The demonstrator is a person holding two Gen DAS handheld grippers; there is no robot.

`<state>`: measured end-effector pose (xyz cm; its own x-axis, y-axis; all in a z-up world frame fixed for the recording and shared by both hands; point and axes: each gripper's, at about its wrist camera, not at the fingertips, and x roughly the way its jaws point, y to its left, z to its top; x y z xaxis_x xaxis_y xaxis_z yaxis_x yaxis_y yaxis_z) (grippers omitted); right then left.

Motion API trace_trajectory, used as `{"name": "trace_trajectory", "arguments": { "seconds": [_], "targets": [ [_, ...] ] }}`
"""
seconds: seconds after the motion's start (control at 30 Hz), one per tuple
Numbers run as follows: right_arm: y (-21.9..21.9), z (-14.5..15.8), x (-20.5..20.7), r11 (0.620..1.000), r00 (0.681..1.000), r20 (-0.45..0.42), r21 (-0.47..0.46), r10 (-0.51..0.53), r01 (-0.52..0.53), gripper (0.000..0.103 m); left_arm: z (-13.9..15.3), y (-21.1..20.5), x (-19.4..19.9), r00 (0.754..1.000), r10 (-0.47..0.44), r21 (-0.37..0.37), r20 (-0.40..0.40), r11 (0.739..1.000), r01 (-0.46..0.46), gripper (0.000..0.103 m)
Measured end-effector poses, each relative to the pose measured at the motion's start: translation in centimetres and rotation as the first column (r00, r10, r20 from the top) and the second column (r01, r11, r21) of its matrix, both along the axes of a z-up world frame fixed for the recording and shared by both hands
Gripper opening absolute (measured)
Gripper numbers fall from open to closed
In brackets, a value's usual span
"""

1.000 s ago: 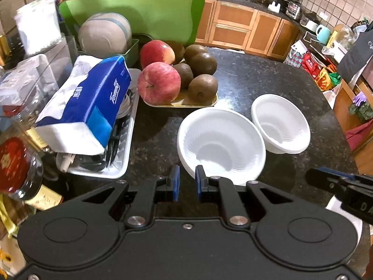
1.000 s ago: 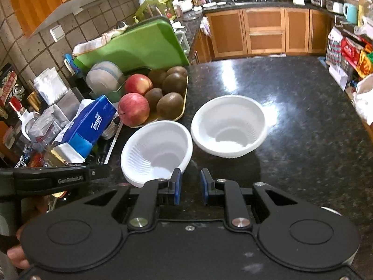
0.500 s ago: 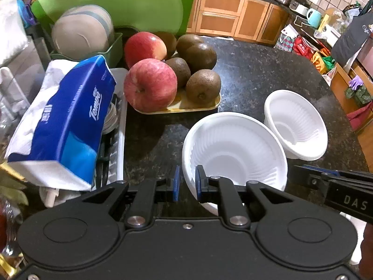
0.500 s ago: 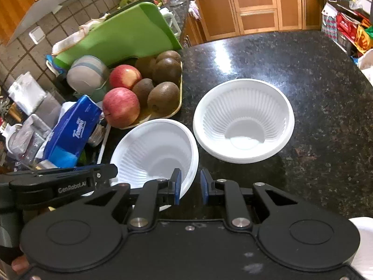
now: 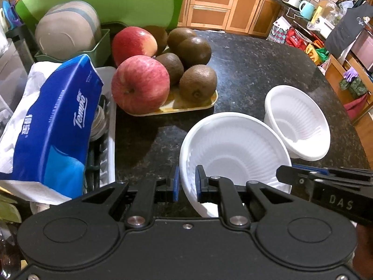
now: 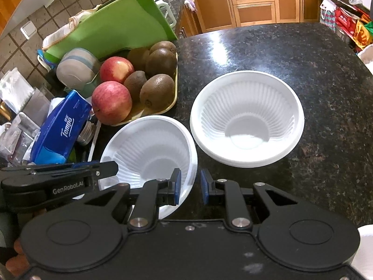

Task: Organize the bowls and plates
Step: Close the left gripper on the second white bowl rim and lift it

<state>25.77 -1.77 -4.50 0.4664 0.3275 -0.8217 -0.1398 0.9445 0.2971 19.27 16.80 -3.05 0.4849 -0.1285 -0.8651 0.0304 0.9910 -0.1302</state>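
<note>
While both grippers straddle the near bowl (image 5: pixel 235 149) low in the frame, left gripper (image 5: pixel 187 183) and right gripper (image 6: pixel 189 185) jaws stand slightly apart, its rim between them (not visibly pinched). Closing unevenly could tip it into the second bowl (image 6: pixel 247 119), touching it on the dark surface (image 6: pixel 314 65).

Black left gripper (image 5: pixel 187 183) and right gripper (image 6: pixel 189 186), blue-padded fingers (image 5: pixel 176 183), 2 silver screws.

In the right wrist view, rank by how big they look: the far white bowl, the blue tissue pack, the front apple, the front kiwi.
1. far white bowl
2. blue tissue pack
3. front apple
4. front kiwi

These are sizes as they look in the fisheye picture; nearness skews them.
</note>
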Motion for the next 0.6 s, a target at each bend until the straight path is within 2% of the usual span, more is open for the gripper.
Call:
{"name": "trace_trajectory", "arguments": {
  "seconds": [0.4,0.6],
  "targets": [
    [0.5,-0.6,0.7,1.000,1.000,-0.010,-0.014,0.015,-0.015,0.021,-1.2,0.0,1.6,0.999,0.006,-0.021,-0.038,1.000,-0.007,0.021],
    [0.5,-0.9,0.8,1.000,1.000,-0.014,-0.017,0.015,-0.015,0.018,-1.6,-0.7,1.6,0.999,0.010,0.006,-0.053,1.000,-0.010,0.021]
  ]
}}
